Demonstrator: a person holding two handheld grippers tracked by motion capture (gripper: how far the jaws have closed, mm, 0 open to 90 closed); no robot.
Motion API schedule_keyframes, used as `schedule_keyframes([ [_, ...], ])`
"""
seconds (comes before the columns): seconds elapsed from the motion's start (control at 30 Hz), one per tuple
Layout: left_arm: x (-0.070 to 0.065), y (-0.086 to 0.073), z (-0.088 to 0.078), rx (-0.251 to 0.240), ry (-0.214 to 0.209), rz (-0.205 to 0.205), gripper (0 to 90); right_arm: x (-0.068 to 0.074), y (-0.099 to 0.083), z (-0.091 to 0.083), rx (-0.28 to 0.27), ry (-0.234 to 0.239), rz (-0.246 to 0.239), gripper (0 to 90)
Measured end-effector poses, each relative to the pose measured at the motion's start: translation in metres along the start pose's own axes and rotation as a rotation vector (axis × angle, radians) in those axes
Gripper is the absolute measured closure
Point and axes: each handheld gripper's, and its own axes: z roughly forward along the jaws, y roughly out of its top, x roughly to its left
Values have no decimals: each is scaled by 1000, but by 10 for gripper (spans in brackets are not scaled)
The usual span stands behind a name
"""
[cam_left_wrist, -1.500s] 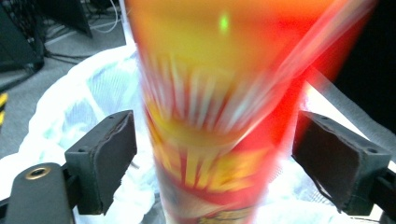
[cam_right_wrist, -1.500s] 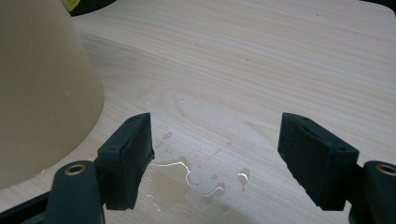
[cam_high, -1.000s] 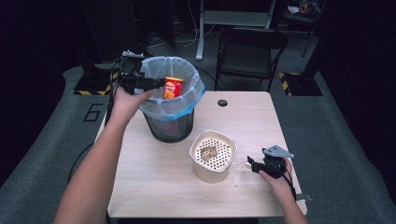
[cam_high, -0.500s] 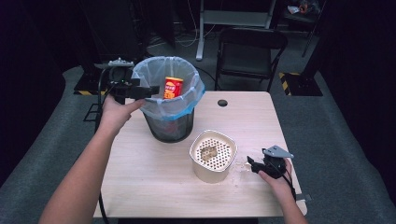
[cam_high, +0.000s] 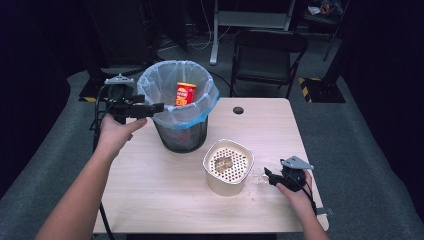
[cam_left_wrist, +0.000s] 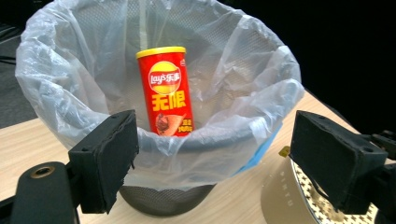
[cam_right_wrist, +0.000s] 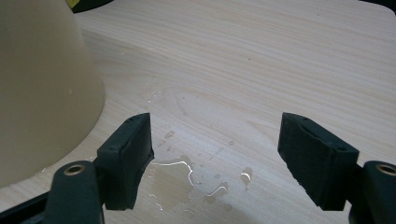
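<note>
can (cam_high: 185, 93) stands in the bin (cam_high: 160, 82) at the table's (cam_high: 150, 185) back left; strainer bowl (cam_high: 227, 167) sits front right of the bin.

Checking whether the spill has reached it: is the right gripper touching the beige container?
Apart. In the right gripper view, the open right gripper has bare wet wood between its jaws and the beige container; the puddle lies there.
</note>
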Motion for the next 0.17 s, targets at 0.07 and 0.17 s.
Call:
schedule_keyframes([
  [0.07,-1,-3,-2,-2,-9,7,152,0,0,0,0,-1,2,256],
  [0.17,-1,-9,-8,1,-19,29,153,-1,0,-1,2,-2,5,255],
])
